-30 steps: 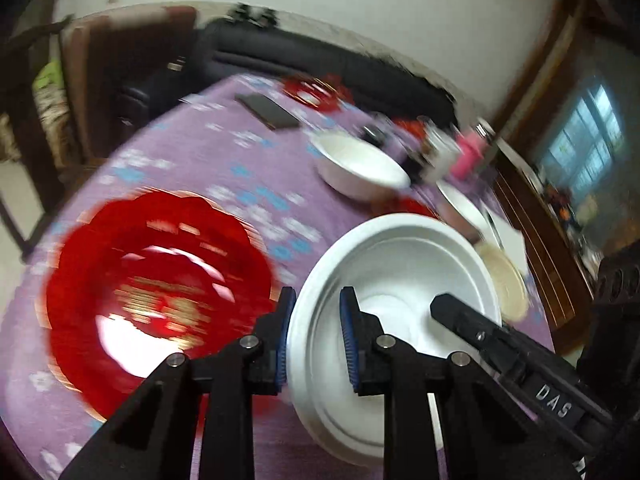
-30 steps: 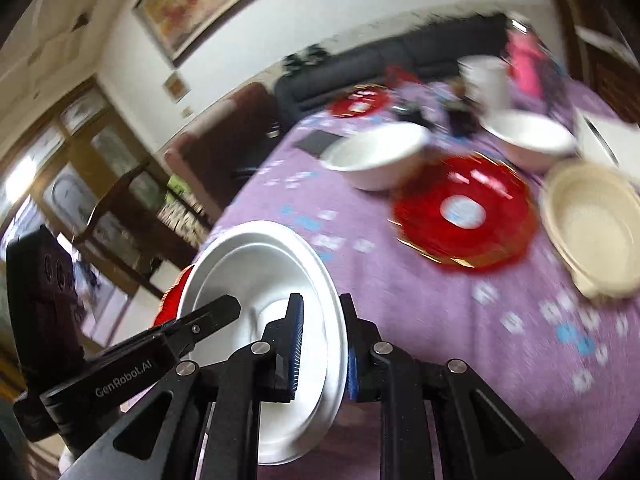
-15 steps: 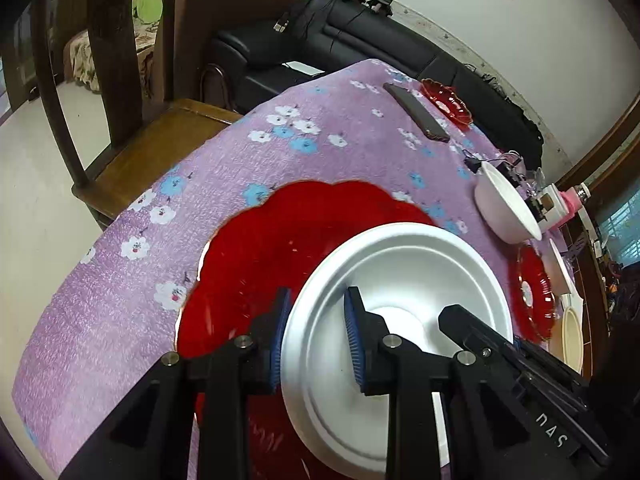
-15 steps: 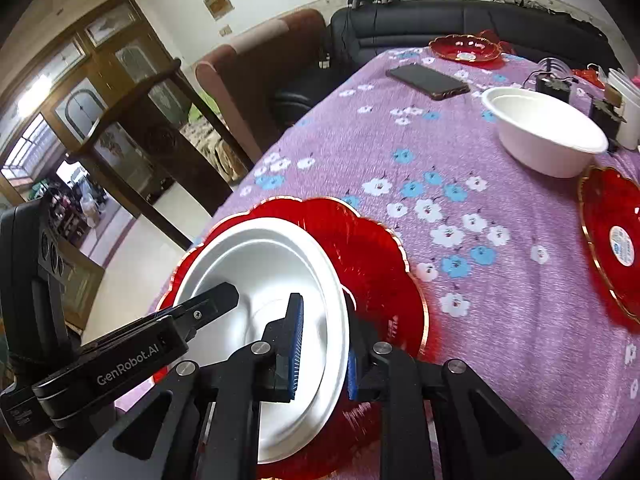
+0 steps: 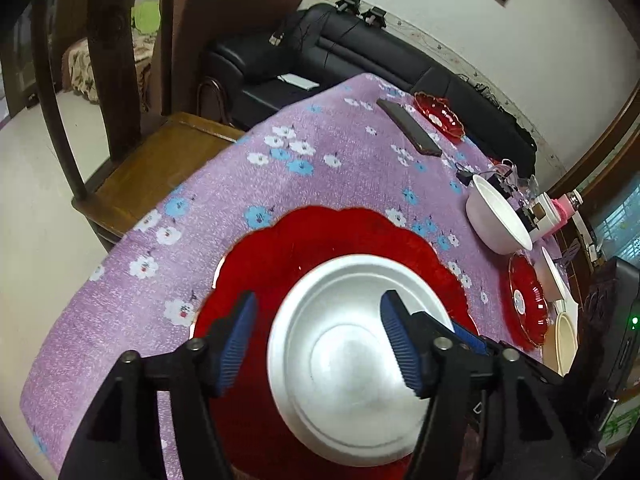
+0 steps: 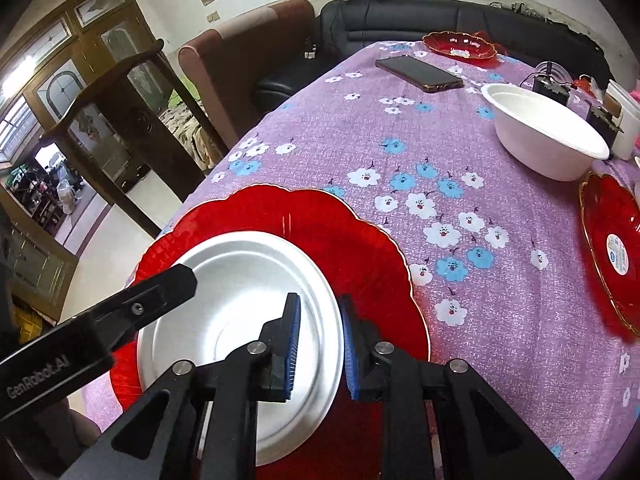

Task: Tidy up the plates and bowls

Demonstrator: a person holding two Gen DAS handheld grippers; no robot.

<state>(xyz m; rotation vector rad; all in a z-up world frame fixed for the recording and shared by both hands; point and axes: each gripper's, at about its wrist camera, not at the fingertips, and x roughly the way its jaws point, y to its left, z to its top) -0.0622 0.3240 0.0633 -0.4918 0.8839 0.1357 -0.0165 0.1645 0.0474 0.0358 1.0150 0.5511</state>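
Note:
A white plate (image 5: 340, 360) (image 6: 240, 280) lies flat inside a large red scalloped plate (image 5: 300, 240) (image 6: 340, 232) on the purple flowered tablecloth. My left gripper (image 5: 320, 312) hangs over the white plate's near side, its jaws opening wide and clear of the rim. My right gripper (image 6: 320, 308) straddles the white plate's right rim; its jaws are opening, and the rim sits between the pads with a gap on both sides. In the right wrist view, one left gripper finger (image 6: 160, 292) reaches over the plate's left edge.
Farther along the table stand a white bowl (image 6: 548, 140), a smaller red plate (image 6: 612, 240), a dark phone (image 6: 420, 74) and a red dish (image 6: 460, 44). A beige bowl (image 5: 566, 340) sits far right. A wooden chair (image 5: 152, 160) stands beside the table's left edge.
Both grippers carried the white plate left and down onto the big red plate. The left jaws then spread wide off the rim, and the right jaws loosened.

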